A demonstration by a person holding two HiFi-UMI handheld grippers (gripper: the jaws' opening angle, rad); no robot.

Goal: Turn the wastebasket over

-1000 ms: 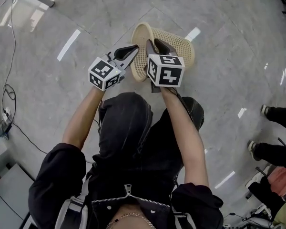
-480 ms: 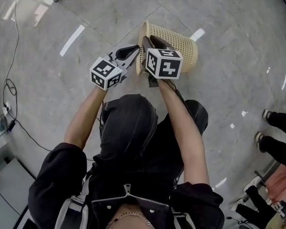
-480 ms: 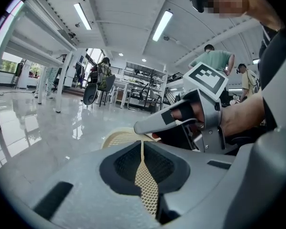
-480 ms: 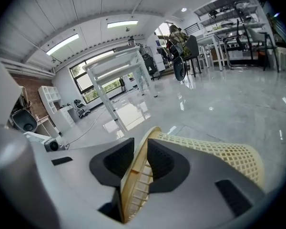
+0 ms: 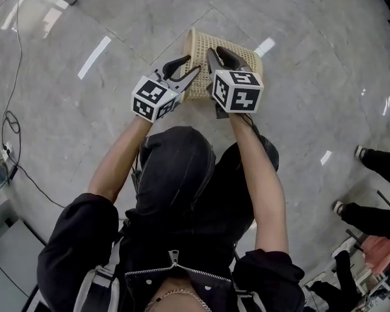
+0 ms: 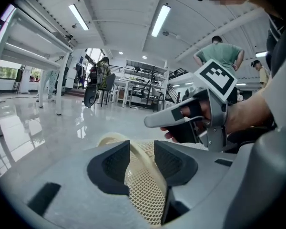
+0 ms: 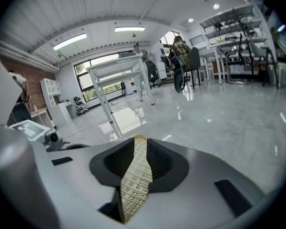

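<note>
The cream mesh wastebasket [image 5: 200, 49] sat on the glossy grey floor [image 5: 84, 116], just beyond the person's knees and between the two claws. The left claw [image 5: 194, 64] was at its left side. Its jaws had just been opening and stood released, with the basket's curved rim [image 6: 133, 151] passing between the dark pads [image 6: 115, 162] and a gap showing at the left pad. The right claw [image 5: 220, 52] came in from the near side, a little to the right, and was clenched on the wastebasket. In the right gripper view both ribbed pads [image 7: 158, 160] pressed flat on a thin strip of the mesh wall [image 7: 136, 182]. The two marker cubes [image 5: 237, 91] sat close together near the basket. At the far right of the head view, a bystander's shoes [image 5: 361, 151] stood well apart from the basket.
</note>
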